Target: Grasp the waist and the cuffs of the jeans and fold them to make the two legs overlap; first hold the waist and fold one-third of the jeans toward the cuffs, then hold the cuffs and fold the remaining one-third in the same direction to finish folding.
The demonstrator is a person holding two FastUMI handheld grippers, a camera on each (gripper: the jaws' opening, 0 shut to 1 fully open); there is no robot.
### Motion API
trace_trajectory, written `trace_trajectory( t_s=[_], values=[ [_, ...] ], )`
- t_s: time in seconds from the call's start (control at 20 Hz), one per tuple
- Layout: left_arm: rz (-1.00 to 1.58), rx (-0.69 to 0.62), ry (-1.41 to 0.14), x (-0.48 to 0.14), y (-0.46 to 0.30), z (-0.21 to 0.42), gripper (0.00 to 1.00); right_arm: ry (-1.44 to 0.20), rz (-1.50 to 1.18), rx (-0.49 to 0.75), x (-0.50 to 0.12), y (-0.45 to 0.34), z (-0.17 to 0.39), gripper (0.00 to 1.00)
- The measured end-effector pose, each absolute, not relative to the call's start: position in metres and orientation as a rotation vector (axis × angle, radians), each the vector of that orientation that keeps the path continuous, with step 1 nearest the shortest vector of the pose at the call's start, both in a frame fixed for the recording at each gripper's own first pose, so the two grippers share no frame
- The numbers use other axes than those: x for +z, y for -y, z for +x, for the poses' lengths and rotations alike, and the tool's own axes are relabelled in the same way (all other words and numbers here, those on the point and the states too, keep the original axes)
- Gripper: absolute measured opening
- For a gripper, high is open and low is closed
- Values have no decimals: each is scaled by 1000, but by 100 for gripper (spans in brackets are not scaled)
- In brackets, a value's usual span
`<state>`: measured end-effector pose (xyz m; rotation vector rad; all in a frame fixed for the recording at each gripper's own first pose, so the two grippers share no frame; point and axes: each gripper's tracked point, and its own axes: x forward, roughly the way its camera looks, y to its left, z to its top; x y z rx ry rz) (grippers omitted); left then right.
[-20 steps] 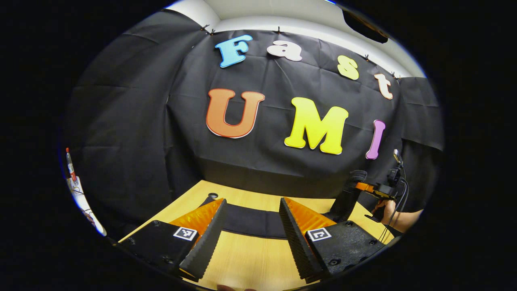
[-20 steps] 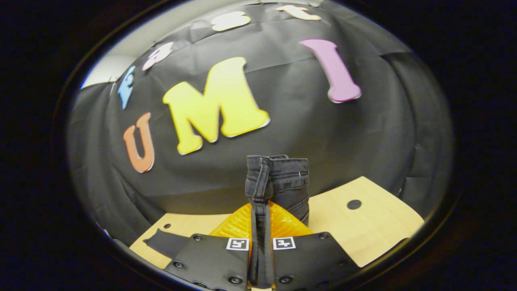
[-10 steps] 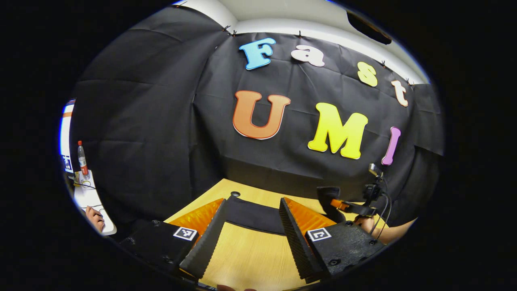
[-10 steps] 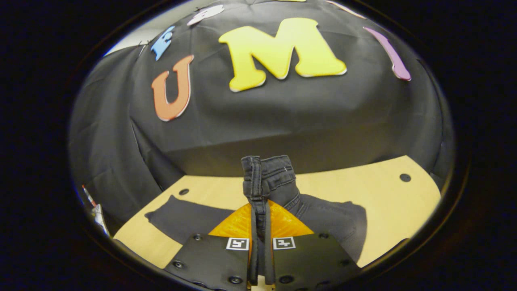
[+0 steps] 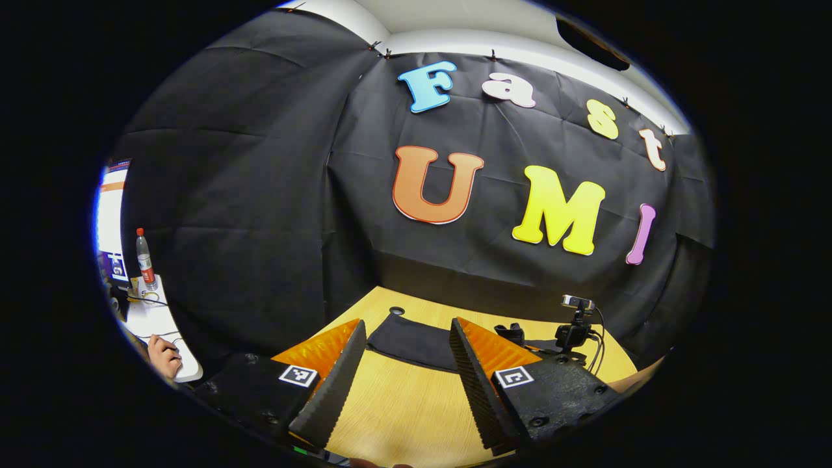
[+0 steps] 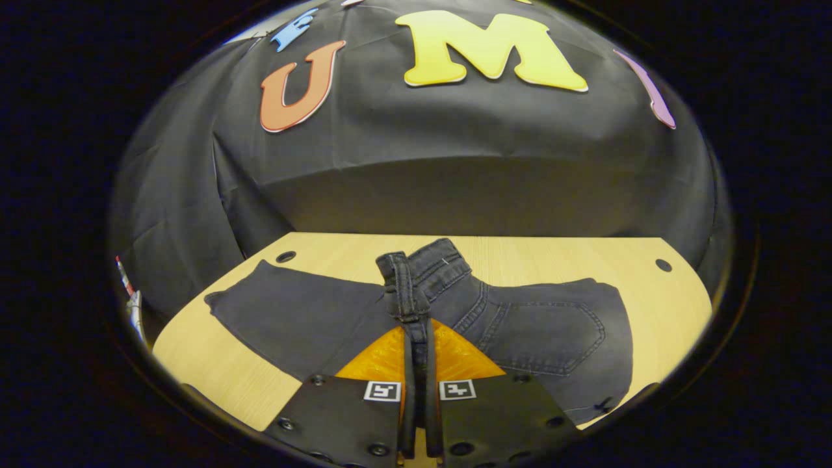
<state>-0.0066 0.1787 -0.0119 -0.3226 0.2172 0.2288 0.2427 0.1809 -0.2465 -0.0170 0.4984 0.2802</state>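
the jeans (image 6: pixel 533 331) are dark grey denim with paler stitched seams and a sewn back pocket, lying flat across the pale wood-grain worktop (image 6: pixel 214 370), legs reaching left toward a round hole in the board. the right tongs (image 6: pixel 416 364) are clenched on the thick waistband, both fingers pressing a bunched, upright ridge of it just above the surface. in the left gripper view the left tongs (image 5: pixel 403 364) hang released, ribbed fingers (image 5: pixel 335 383) spread wide over bare worktop, the jeans' cuff end lying flat beyond them. at the far left edge, a bottle (image 5: pixel 144 259) stands on a white desk.
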Motion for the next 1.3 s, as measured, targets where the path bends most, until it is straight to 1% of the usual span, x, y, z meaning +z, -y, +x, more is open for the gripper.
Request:
trace_trajectory(
  t_s=[0.1,0.15,0.2,0.25,0.4,0.45,0.65,0.7,0.75,0.85,1.0,1.05,1.1,1.2,1.3],
  values=[
    [-321,227,-216,-10,-180,-6,84,-495,7,281,-247,-184,242,11],
    [-322,227,-217,-12,-180,-6,84,-507,29,290,-249,-188,240,15],
    [-323,225,-217,-12,-180,-7,84,-524,34,296,-253,-192,239,24],
    [-323,224,-216,-10,-180,-7,84,-531,41,317,-253,-197,234,42],
    [-327,220,-220,-12,-178,-4,84,-539,32,309,-252,-197,231,94],
    [-327,216,-221,-12,-177,-5,84,-532,41,309,-248,-197,231,98],
    [-353,196,-230,-20,-172,2,84,-471,38,309,-210,-178,234,98],
    [-378,189,-236,-26,-171,6,84,-444,28,307,-197,-168,236,94],
    [-414,183,-243,-33,-170,14,84,-417,16,303,-180,-156,237,98],
    [-518,158,-271,-55,-166,32,84,-356,-8,288,-144,-125,235,98],
    [-786,120,-341,-92,-158,75,86,-267,-53,241,-93,-69,225,98],
    [-896,127,-373,-111,-160,90,88,-240,-65,214,-75,-48,221,100],
    [-995,146,-419,-132,-164,103,88,-215,-71,189,-58,-27,217,98],
    [-1198,212,-503,-186,-177,122,88,-178,-71,127,-29,14,206,98],
    [-1387,289,-537,-221,-192,137,89,-141,-76,53,-1,57,192,98]
  ],
)
